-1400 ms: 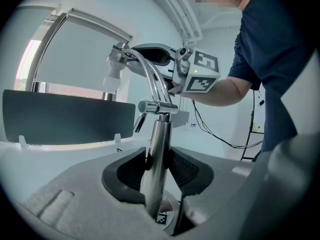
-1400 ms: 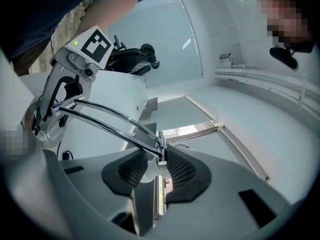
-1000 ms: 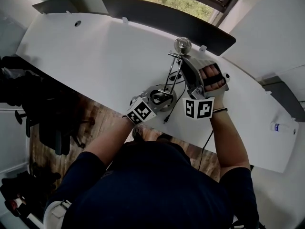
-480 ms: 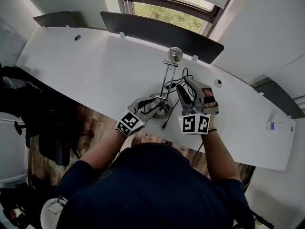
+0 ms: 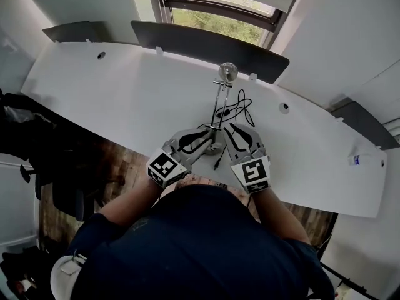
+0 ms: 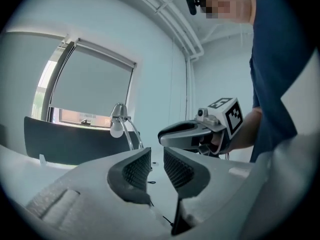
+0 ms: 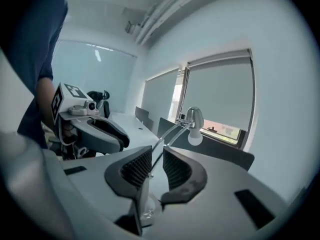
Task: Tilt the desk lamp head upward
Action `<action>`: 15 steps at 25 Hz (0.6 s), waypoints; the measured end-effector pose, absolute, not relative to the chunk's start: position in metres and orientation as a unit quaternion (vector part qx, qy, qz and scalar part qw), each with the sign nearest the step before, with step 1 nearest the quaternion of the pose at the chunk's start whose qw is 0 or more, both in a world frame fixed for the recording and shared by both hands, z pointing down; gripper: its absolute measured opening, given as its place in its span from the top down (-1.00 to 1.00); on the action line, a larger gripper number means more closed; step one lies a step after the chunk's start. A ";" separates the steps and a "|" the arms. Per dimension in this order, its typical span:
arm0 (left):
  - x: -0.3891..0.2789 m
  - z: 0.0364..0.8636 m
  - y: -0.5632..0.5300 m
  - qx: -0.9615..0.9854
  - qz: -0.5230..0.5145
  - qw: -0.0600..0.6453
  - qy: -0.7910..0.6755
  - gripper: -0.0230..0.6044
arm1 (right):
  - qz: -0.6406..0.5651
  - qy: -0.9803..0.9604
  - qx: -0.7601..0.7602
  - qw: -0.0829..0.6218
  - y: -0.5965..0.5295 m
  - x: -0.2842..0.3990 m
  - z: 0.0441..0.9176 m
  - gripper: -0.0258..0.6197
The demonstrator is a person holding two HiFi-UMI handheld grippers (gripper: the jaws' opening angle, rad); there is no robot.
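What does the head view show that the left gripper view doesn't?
Only the head view: a small bottle at the desk's far right end, and the wooden floor under the desk.
Only the left gripper view: ceiling pipes, and the gap in the left gripper, whose ribbed fingers are closing with nothing between them.
Both: the lamp, the white desk and the window.

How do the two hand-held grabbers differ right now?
Position: the left gripper sits left of the lamp base, the right gripper right of it.
Aim: in the left gripper view the lamp stands off to the side of the jaws; in the right gripper view it shows through the gap between them.
Shared: both grippers' jaws are closing, with nothing pressed between them.
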State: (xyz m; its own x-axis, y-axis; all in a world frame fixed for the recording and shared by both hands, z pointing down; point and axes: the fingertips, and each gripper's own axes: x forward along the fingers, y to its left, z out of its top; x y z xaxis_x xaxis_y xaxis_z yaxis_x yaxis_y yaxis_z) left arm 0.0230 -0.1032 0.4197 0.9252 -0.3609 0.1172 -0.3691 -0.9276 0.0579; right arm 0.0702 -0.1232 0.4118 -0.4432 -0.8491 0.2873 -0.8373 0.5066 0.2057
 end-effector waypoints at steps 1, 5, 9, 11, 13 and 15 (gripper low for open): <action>0.024 0.415 -0.103 0.981 0.047 0.042 -0.186 0.66 | 0.001 -0.852 0.496 0.167 -0.121 0.069 0.413 0.70; 0.027 0.397 -0.102 0.982 0.031 0.041 -0.183 0.73 | 0.034 -0.857 0.496 0.133 -0.114 0.065 0.407 0.79; 0.029 0.383 -0.101 0.982 0.021 0.044 -0.184 0.82 | 0.062 -0.867 0.486 0.095 -0.103 0.059 0.396 0.83; 0.029 0.378 -0.101 0.982 0.019 0.041 -0.184 0.85 | 0.067 -0.872 0.479 0.080 -0.097 0.055 0.390 0.84; 0.030 0.377 -0.100 0.982 0.020 0.039 -0.183 0.88 | 0.071 -0.875 0.475 0.064 -0.092 0.053 0.385 0.86; 0.031 0.376 -0.098 0.982 0.020 0.043 -0.185 0.90 | 0.073 -0.876 0.474 0.049 -0.089 0.051 0.383 0.88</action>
